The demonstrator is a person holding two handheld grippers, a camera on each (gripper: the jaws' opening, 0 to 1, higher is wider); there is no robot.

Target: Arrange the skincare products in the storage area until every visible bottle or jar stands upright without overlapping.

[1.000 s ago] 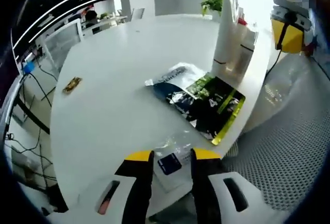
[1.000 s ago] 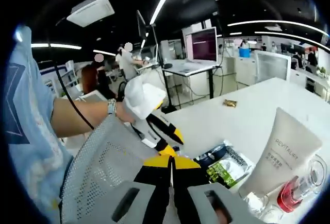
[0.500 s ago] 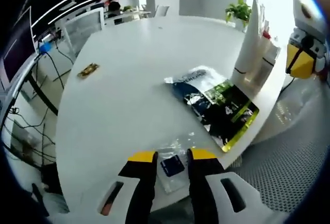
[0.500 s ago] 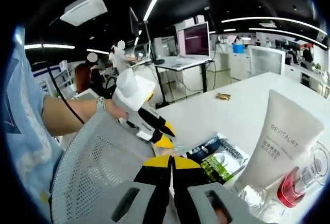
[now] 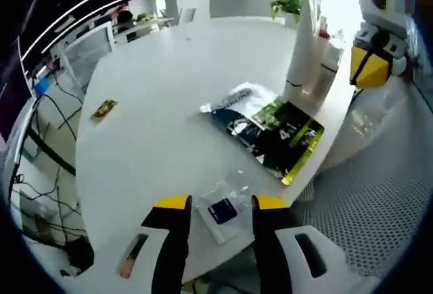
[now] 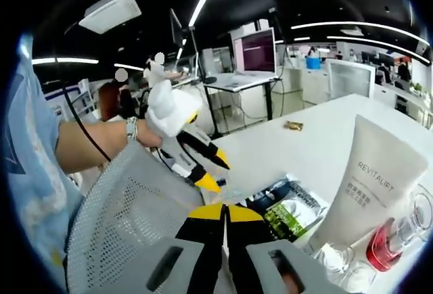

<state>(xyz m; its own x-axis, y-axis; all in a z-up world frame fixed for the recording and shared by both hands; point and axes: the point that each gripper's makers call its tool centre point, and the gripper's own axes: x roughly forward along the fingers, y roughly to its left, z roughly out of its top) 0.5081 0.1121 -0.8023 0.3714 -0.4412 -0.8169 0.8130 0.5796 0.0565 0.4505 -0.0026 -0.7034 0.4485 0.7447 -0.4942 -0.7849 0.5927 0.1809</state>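
A tall white tube (image 5: 301, 44) stands upright at the table's far right edge; in the right gripper view the same tube (image 6: 369, 186) reads REVITALIFT. Beside it are a small red bottle (image 6: 384, 250) and a clear glass jar (image 6: 421, 218). Flat sachets (image 5: 265, 127) lie overlapping in front of the tube. My left gripper (image 5: 221, 204) is open over the near table edge, its jaws on either side of a small clear packet with a blue card (image 5: 221, 211). My right gripper (image 6: 224, 211) is shut and empty, off the table above a mesh chair.
A small gold packet (image 5: 103, 109) lies alone at the table's left. A potted plant (image 5: 287, 2) stands behind the tube. The grey mesh chair (image 6: 128, 219) sits against the table edge. A gloved hand (image 6: 166, 108) holds the left gripper (image 6: 215, 174).
My left gripper's jaws have spread wider around the clear packet. The right gripper stays shut and nearly still.
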